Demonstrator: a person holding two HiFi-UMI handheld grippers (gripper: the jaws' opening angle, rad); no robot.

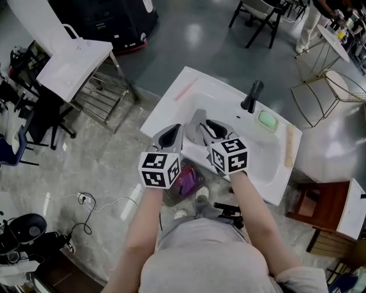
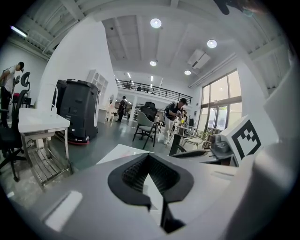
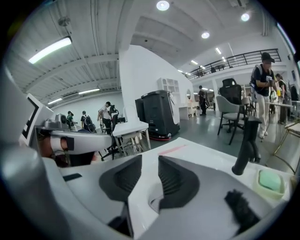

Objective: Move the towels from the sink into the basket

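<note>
Much of the sink (image 1: 171,106) is hidden. Left tongs (image 2: 149,157) closed, empty; right tongs (image 3: 150,161) slightly parted, empty

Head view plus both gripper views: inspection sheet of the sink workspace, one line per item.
Surface: white sink; no towel can be clearly made out in the basin.
Job's things: what looks like the basket on the floor below the sink's front edge, something purple inside.
Clutter: black faucet; green soap beside it; pink strip on the far-left rim; wooden strip along the right rim.
Grippers: left gripper jaws together, empty; right gripper jaws apart, nothing between; both over the basin.
Cables: white cable on the floor, left.
Surroundings: white table, black machine, chairs, person far right.
</note>
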